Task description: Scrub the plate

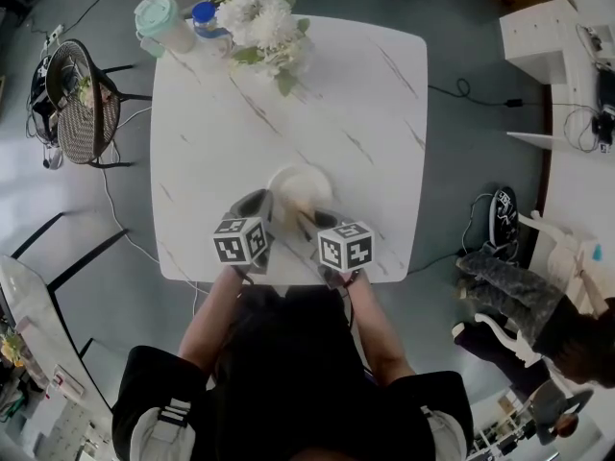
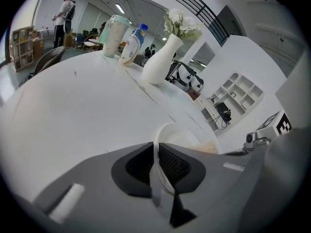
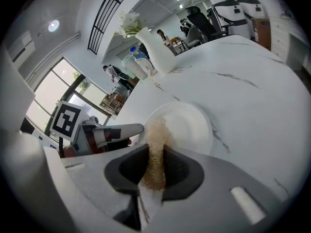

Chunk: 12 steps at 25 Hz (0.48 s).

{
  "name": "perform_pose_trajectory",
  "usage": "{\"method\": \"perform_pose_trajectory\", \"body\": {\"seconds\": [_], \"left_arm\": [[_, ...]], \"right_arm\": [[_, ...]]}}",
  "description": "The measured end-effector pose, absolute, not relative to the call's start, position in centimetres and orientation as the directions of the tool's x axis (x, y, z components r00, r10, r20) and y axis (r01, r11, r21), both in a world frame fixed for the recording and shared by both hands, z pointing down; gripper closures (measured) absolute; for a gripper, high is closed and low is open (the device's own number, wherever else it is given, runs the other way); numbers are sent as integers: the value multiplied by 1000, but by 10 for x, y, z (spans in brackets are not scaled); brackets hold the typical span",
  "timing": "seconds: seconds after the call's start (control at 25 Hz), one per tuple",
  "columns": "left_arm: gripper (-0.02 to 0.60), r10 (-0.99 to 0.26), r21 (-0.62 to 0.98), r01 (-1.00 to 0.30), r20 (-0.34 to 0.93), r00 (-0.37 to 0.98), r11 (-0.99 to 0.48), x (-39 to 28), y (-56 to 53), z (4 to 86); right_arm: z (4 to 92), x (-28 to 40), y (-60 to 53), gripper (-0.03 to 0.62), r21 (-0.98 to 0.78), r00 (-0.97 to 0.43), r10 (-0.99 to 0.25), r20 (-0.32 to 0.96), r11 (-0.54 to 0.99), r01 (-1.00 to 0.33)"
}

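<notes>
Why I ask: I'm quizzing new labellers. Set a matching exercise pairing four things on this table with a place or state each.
Things:
1 plate
2 tan scrubber
3 white vase
4 mint-lidded cup

Places or states:
A at the far left corner of the table
B held in the right gripper
C holds white flowers
D rim clamped in the left gripper

Pairs: 1-D, 2-B, 3-C, 4-A.

The left arm (image 1: 213,313) and right arm (image 1: 373,323) reach forward side by side. The left gripper (image 1: 260,201) points down and pinches the plate (image 1: 303,182) by its rim. The right gripper (image 1: 320,221) squeezes a tan scrubber (image 3: 155,154)
</notes>
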<state>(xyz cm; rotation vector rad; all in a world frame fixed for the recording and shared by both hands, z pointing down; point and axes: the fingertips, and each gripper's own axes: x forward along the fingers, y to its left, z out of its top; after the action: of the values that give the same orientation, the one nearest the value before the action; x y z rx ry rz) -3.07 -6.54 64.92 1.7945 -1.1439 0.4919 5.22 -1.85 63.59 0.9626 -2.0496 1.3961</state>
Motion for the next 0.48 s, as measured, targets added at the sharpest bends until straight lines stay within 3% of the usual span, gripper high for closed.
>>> {"method": "perform_pose_trajectory", "body": {"seconds": [0.48], "left_arm": [[541, -498, 475, -868, 724, 478, -142, -31, -65, 650]], "right_arm": [[635, 84, -16, 516, -577, -609, -311, 730, 196, -792]]}}
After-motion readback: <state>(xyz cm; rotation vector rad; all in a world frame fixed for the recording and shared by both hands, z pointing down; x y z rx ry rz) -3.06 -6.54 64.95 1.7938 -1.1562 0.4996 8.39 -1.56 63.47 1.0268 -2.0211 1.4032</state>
